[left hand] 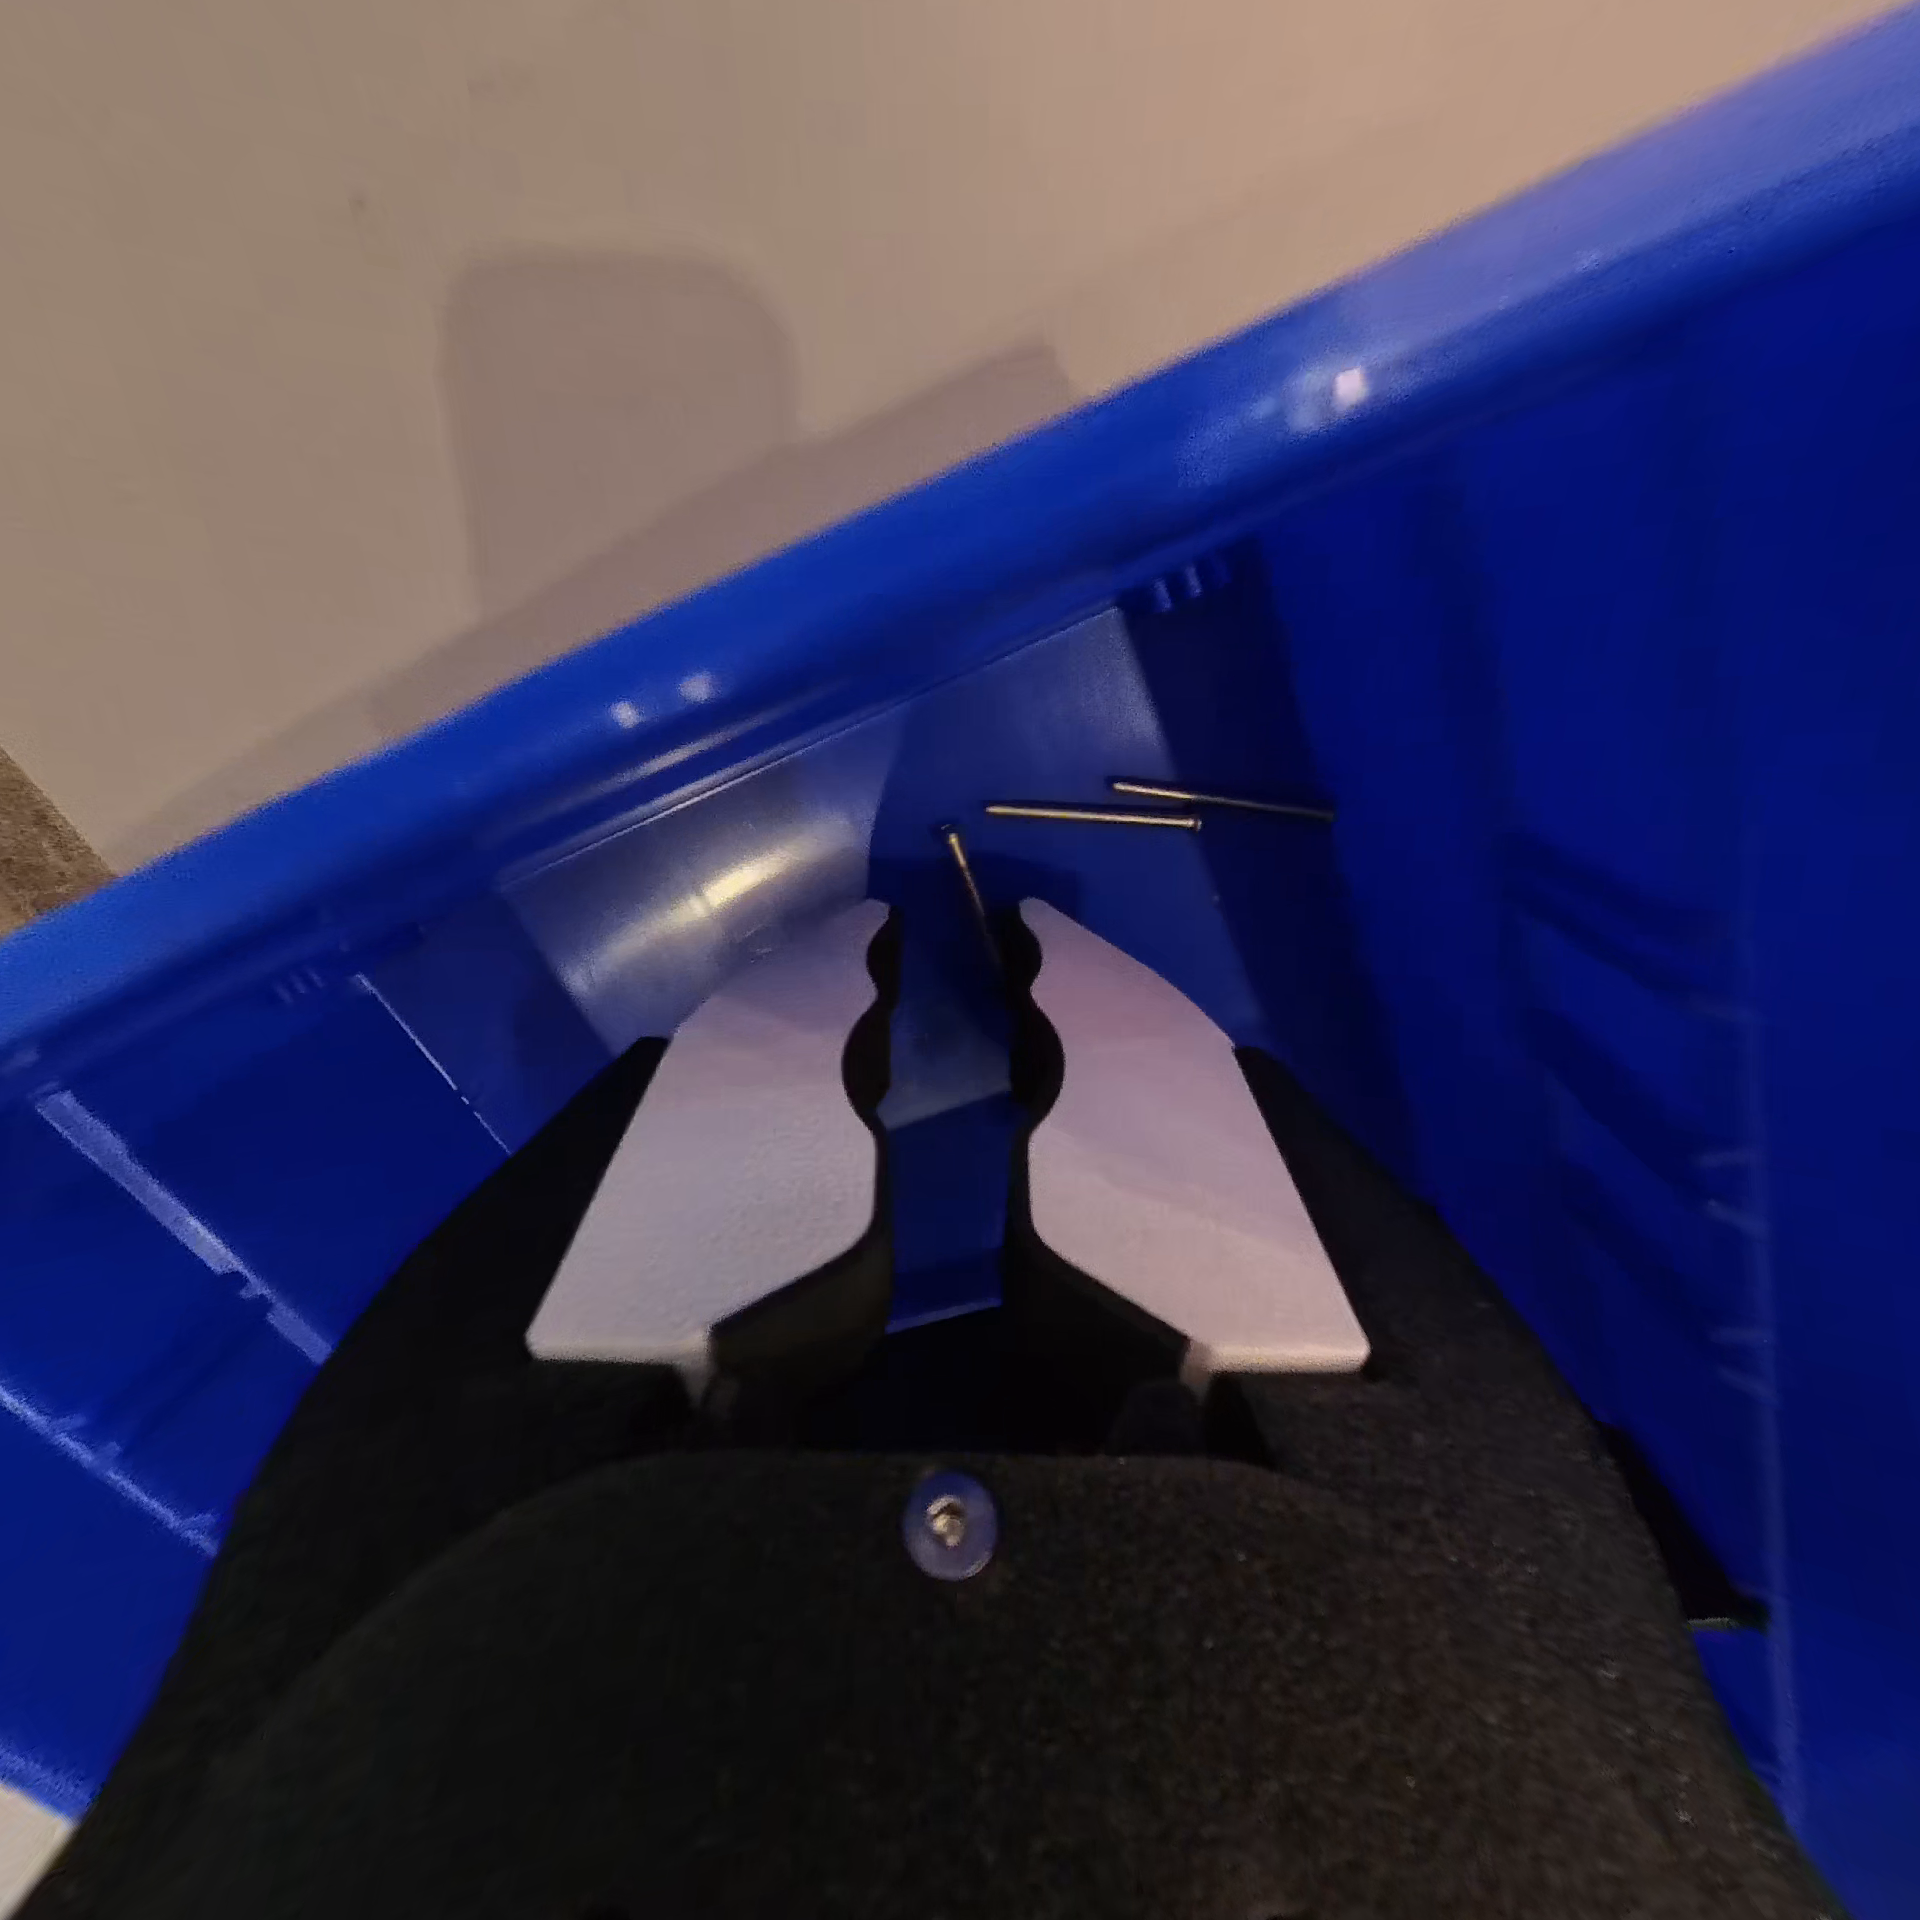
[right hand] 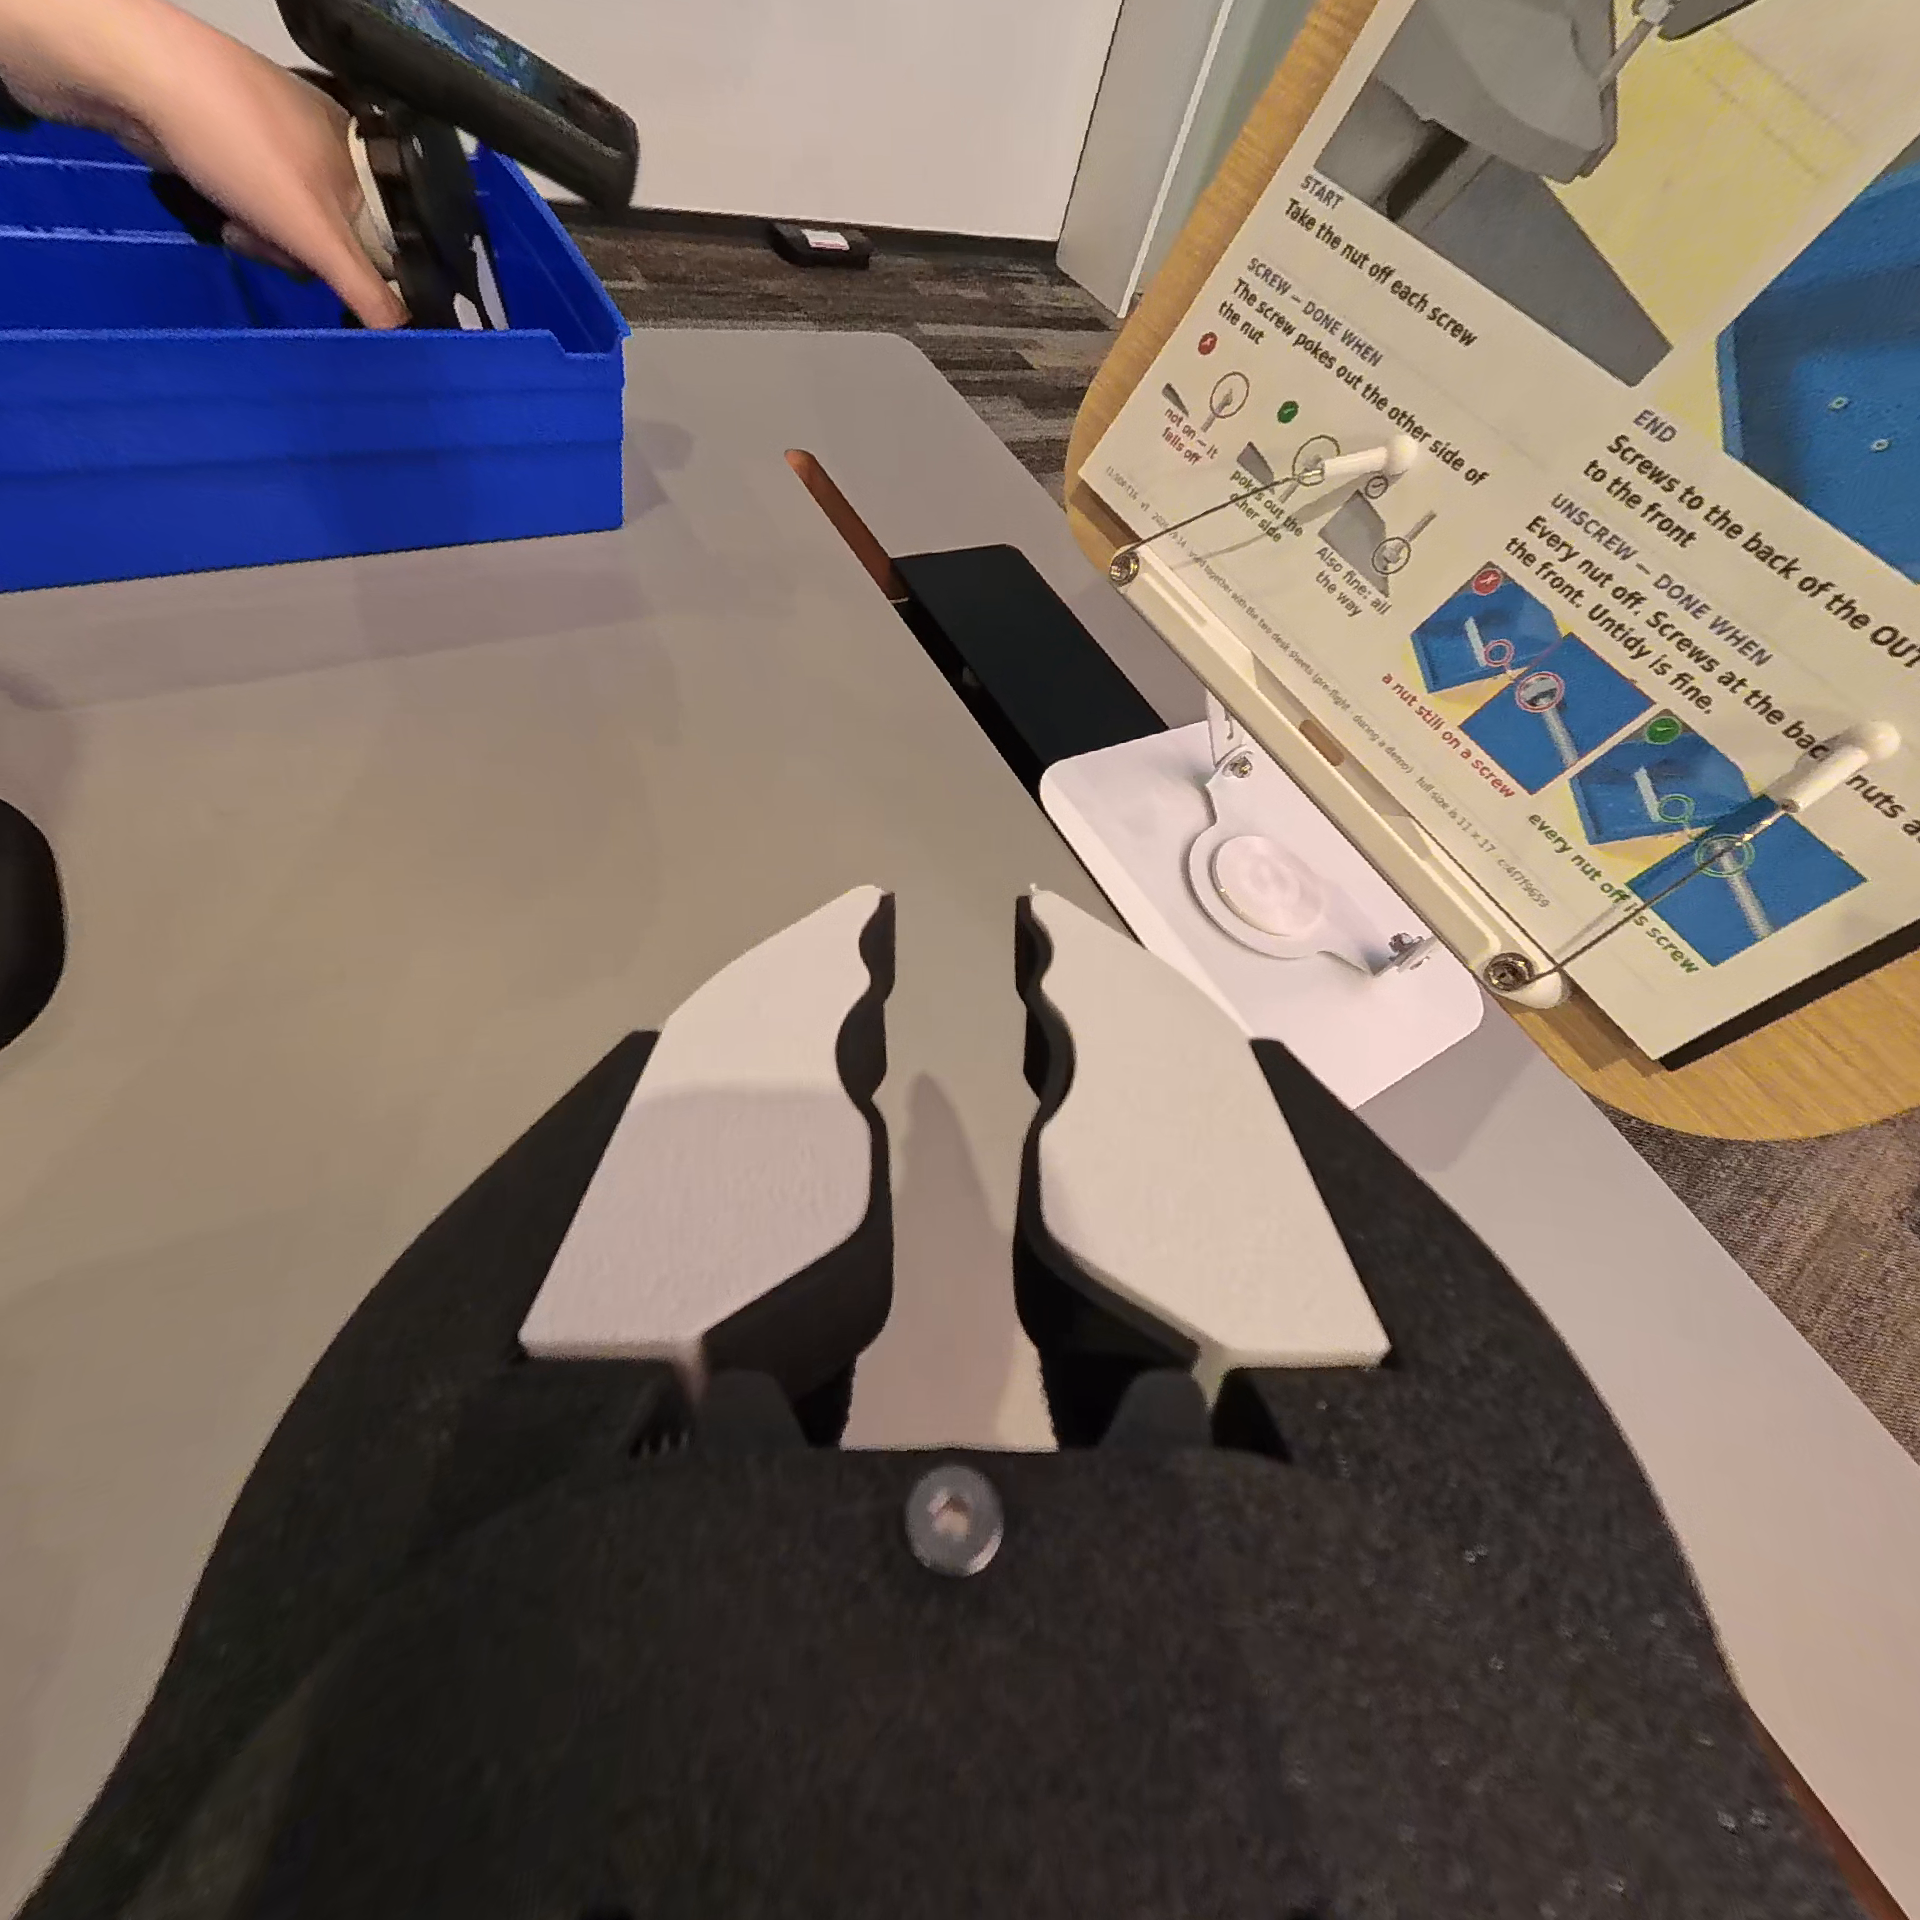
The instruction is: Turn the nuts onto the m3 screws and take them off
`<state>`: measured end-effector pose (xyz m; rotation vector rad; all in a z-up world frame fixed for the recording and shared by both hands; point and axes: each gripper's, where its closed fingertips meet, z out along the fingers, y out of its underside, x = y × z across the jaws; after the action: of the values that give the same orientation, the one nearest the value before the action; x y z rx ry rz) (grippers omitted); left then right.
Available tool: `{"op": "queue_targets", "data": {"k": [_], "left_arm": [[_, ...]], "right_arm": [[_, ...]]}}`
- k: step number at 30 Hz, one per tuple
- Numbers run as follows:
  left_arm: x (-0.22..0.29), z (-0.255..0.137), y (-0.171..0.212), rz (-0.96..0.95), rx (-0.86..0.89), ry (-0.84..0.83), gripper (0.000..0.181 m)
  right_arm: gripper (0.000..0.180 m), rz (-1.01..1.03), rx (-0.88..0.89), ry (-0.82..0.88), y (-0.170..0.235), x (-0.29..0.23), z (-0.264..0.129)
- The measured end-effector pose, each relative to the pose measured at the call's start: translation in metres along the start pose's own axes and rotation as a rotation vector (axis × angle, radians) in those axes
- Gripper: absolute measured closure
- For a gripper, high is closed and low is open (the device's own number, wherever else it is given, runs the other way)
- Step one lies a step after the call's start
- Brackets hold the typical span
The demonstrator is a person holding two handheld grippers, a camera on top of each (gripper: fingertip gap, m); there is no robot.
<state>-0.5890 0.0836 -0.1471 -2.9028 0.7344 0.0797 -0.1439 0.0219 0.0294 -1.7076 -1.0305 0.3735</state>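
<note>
My left gripper (left hand: 956,914) is open and reaches down inside a blue bin (left hand: 935,582). Three thin metal screws lie on the bin floor just ahead of it. One screw (left hand: 964,883) points in between the fingertips, close to the right finger, and is not clamped. Two more screws (left hand: 1091,818) (left hand: 1221,798) lie beyond to the right. I see no nuts. My right gripper (right hand: 956,909) is open and empty, hovering over the grey table (right hand: 468,779). In the right wrist view the left gripper (right hand: 436,229) shows in a hand (right hand: 208,135) inside the bin (right hand: 312,447).
An instruction board (right hand: 1558,468) on a white stand base (right hand: 1278,904) stands at the table's right edge. A black slot (right hand: 1018,644) cuts into the table beside it. A dark round object (right hand: 21,925) shows at the left edge. The bin has inner dividers.
</note>
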Motion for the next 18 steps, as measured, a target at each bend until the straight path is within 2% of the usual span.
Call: {"op": "queue_targets", "data": {"k": [6,11,14,18], "left_arm": [[0.003,0.001,0.000,-0.061,0.031,0.079,0.175],[0.001,0.001,0.000,-0.060,0.037,0.103,0.177],[-0.007,-0.001,0.005,-0.055,0.032,0.075,0.177],[-0.017,-0.029,0.002,0.010,0.158,0.006,0.177]], "right_arm": [[0.159,-0.002,-0.002,0.002,0.001,0.001,-0.002],[0.159,0.004,0.022,-0.005,-0.003,0.000,-0.007],[0.159,0.004,0.027,-0.020,-0.003,-0.002,-0.009],[0.159,-0.007,0.037,-0.055,-0.004,-0.008,-0.008]]}}
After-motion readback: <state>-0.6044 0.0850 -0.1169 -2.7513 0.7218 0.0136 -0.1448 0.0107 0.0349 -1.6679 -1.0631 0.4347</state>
